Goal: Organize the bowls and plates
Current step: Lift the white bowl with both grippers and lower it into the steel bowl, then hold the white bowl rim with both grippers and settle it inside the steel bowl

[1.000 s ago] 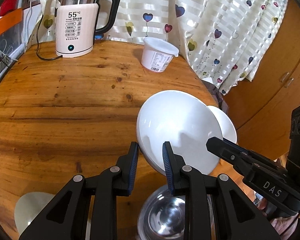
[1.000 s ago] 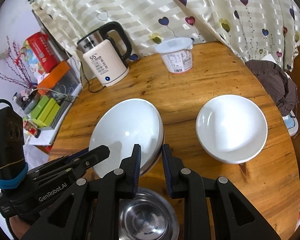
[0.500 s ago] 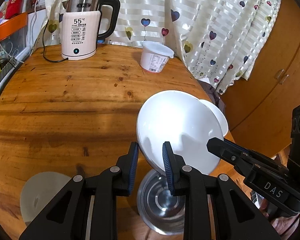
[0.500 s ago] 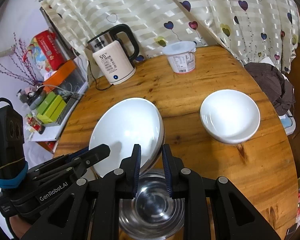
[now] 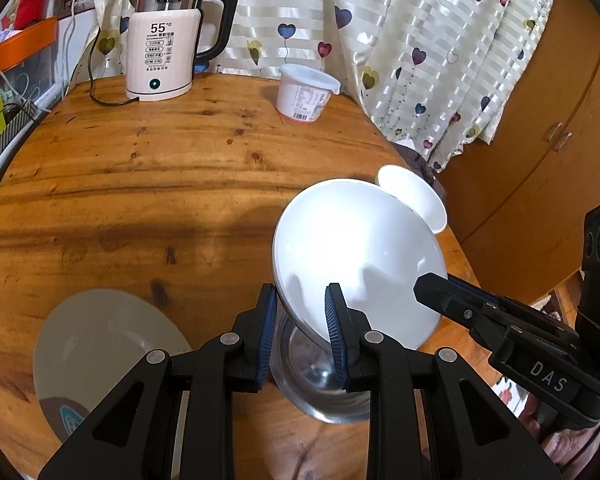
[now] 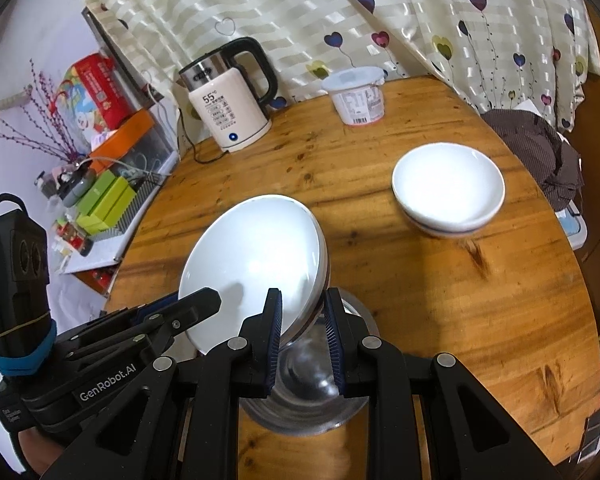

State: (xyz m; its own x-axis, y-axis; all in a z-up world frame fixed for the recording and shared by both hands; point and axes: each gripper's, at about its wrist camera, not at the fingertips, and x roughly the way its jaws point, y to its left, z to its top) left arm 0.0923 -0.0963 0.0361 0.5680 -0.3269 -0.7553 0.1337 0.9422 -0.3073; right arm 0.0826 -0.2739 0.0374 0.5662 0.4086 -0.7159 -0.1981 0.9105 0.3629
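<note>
Plates first: we hold a white plate [image 5: 356, 248] in the air between both tools, tilted, above a steel bowl [image 5: 320, 376] that stands on the round wooden table [image 5: 140, 184] near its front edge. Our left gripper [image 5: 300, 320] has its fingers narrowed onto the plate's near rim, one blue pad on each face. Our right gripper [image 6: 302, 328] does the same on the opposite rim, and in its view we can see a second edge under the white one, so it may be a pair of stacked plates; we cannot tell for sure. Each tool shows up in the other's camera, reaching in from the side and biting the rim.

Well apart from us, toward the table's right edge, sits a stack of white shallow bowls [image 6: 448, 188]. In the left view a grey plate [image 5: 104, 344] lies flat on the table to the left of the steel bowl, with a patterned patch at its near edge.

At the back of the table stand an electric kettle [image 5: 164, 52] and a lidded white tub [image 5: 304, 96], both in front of a curtain [image 5: 380, 40] printed with hearts.
</note>
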